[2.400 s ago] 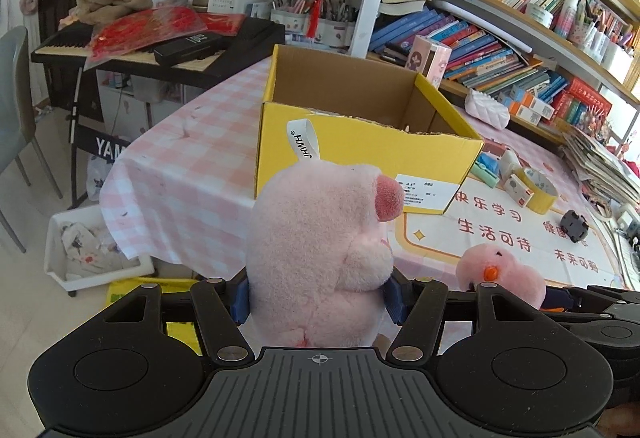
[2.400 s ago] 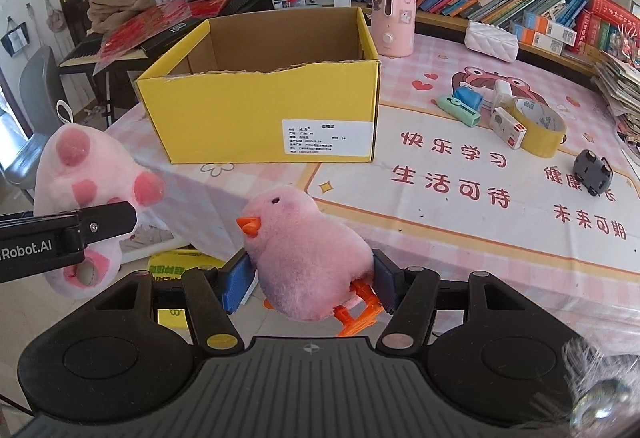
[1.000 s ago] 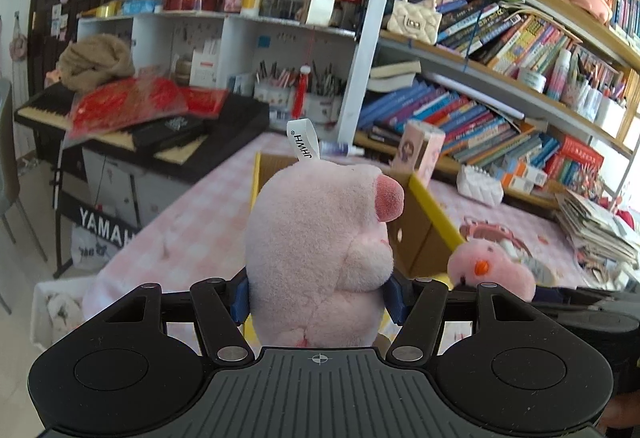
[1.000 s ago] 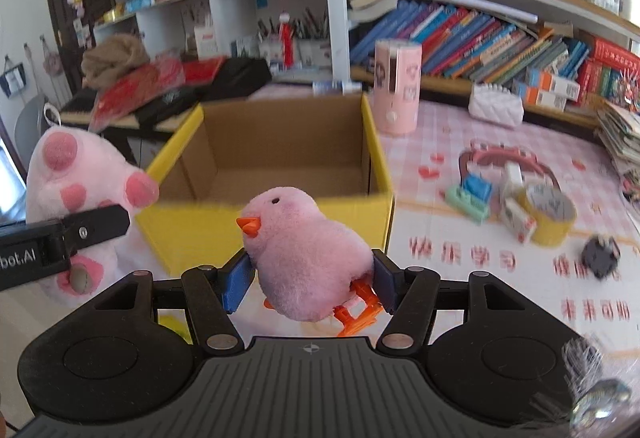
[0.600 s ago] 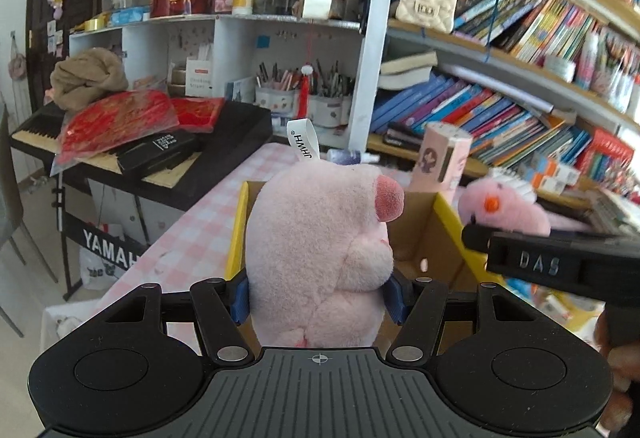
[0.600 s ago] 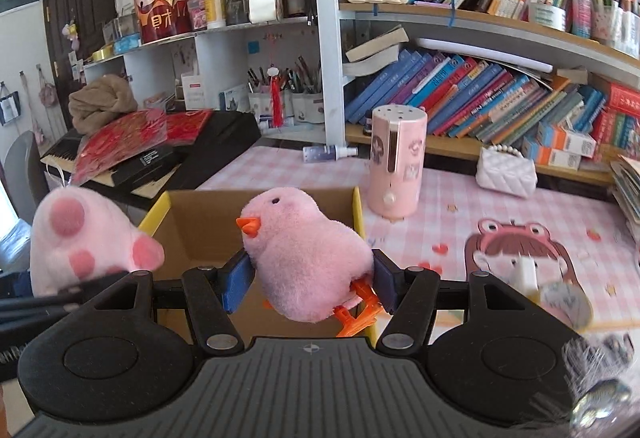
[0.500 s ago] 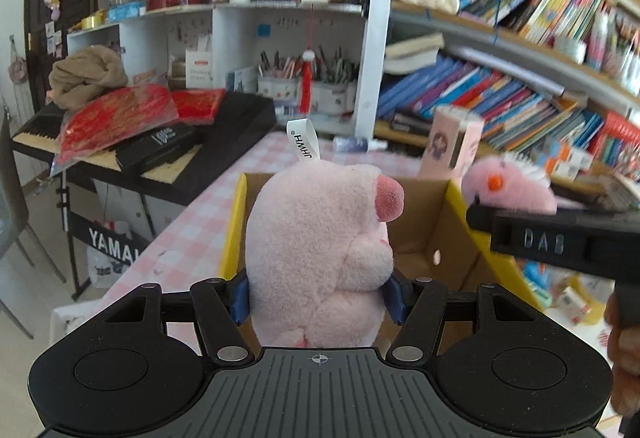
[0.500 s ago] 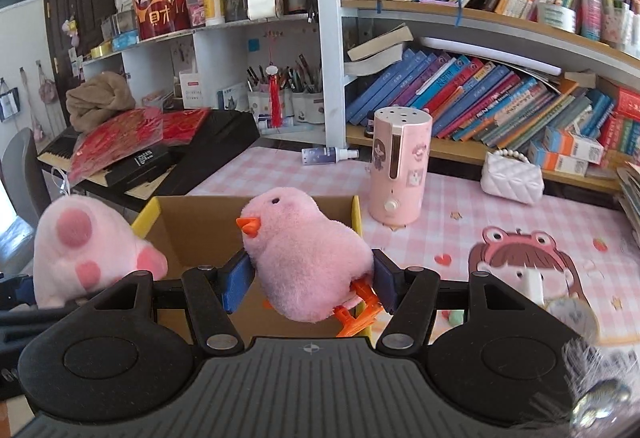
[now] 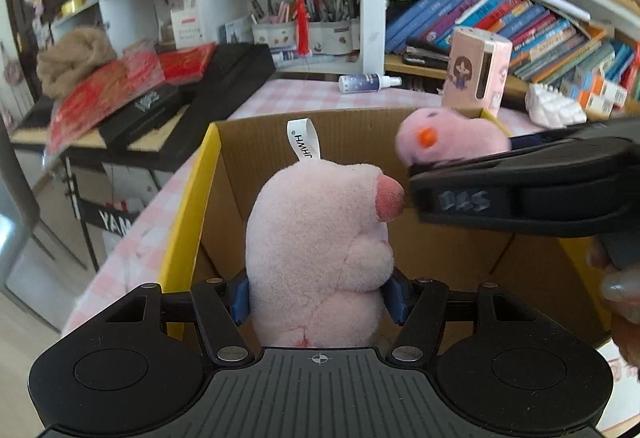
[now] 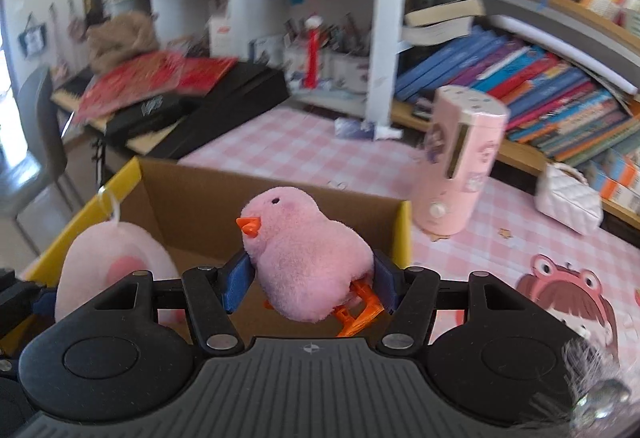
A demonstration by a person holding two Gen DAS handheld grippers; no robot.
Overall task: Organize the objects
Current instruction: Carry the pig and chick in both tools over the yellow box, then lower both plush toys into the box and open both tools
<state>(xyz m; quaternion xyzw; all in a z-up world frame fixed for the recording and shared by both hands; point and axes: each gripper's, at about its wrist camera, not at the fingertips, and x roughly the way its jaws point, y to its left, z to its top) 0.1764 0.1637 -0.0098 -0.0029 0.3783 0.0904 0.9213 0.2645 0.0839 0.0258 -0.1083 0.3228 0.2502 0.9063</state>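
My left gripper (image 9: 319,298) is shut on a pale pink plush pig (image 9: 320,238) with a darker snout and a white tag loop. It hangs over the open yellow cardboard box (image 9: 192,198). The right gripper (image 10: 308,284) is shut on a pink plush chick (image 10: 304,250) with an orange beak and orange feet, above the same box (image 10: 200,198). In the left wrist view the chick (image 9: 452,140) and the black right gripper body cross the box from the right. In the right wrist view the pig (image 10: 116,262) shows at the lower left inside the box walls.
A pink-checked tablecloth (image 10: 300,154) lies under the box. A tall pink cylinder (image 10: 460,162) stands behind its right corner, a small spray bottle (image 9: 368,82) further back. Bookshelves run along the right, a black keyboard with red packets (image 9: 160,90) stands left. A hand (image 9: 624,298) shows at the right edge.
Both grippers have moved forward and down over the box, each still holding its plush. The box walls now surround the pig, and the right gripper has come close beside the left.
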